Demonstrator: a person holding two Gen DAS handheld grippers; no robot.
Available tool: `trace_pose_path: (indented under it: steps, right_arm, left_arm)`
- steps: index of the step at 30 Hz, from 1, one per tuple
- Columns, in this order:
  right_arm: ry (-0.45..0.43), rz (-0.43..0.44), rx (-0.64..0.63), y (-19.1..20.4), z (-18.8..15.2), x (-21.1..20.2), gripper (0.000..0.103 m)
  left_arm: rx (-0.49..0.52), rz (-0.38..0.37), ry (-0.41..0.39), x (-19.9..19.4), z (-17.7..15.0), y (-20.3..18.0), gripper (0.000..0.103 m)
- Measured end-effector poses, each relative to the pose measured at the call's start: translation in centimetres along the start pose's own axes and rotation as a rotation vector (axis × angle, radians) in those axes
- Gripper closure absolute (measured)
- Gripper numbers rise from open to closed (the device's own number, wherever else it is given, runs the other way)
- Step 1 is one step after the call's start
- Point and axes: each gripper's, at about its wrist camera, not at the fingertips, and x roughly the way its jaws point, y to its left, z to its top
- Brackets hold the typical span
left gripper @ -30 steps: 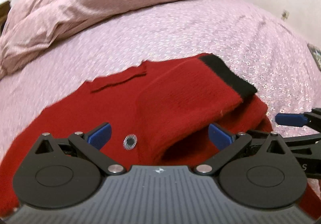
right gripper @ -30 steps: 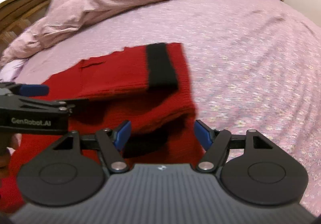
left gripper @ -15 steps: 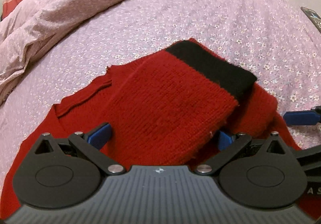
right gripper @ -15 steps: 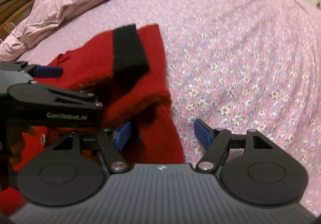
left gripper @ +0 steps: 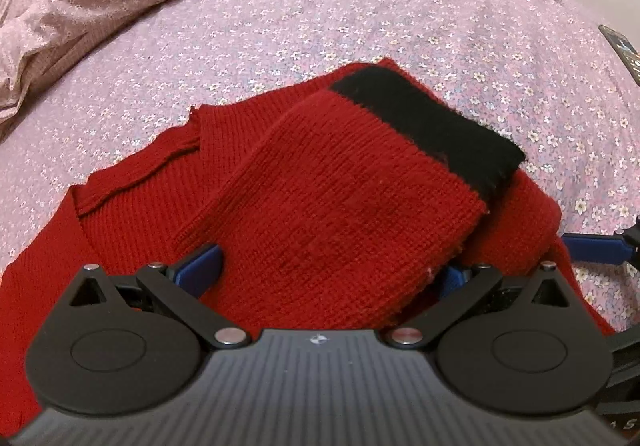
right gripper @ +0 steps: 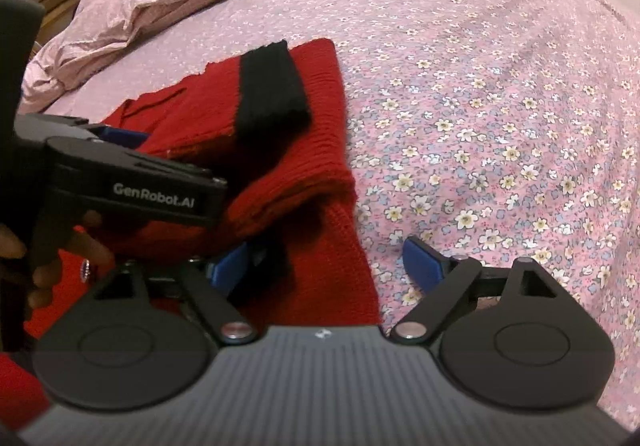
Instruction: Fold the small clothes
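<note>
The left gripper (left gripper: 324,270) has its jaws spread wide, straddling the folded-over sleeve of the red knitted sweater (left gripper: 328,206) without pinching it. The right gripper (right gripper: 328,260) also stands well open; its jaws have just been opening, and the sweater's folded side edge lies between them, released. The sweater lies flat on the bed with the pink flowered sheet (right gripper: 500,118), its black ribbed cuff (right gripper: 272,86) turned inward over the body. Thick, soft and limp, it should sag but hardly slip; I would take it at the doubled side edge or hem, gathering both layers.
</note>
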Motion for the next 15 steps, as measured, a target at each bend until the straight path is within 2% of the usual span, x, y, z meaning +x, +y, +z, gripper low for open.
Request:
trace_pose_path:
  steps: [5,12,15]
  right_arm:
    - [-0.005,0.012,0.011,-0.3,0.0,0.1,0.015]
    - [-0.005,0.015,0.014,-0.3,0.0,0.1,0.015]
    - [-0.005,0.02,0.019,-0.4,0.0,0.1,0.015]
  left_arm:
    - [-0.003,0.003,0.001,0.1,0.1,0.0,0.0]
    - [-0.017,0.016,-0.078,-0.9,-0.5,-0.2,0.0]
    - [-0.001,0.033,-0.108,-1.4,-0.3,-0.8,0.004]
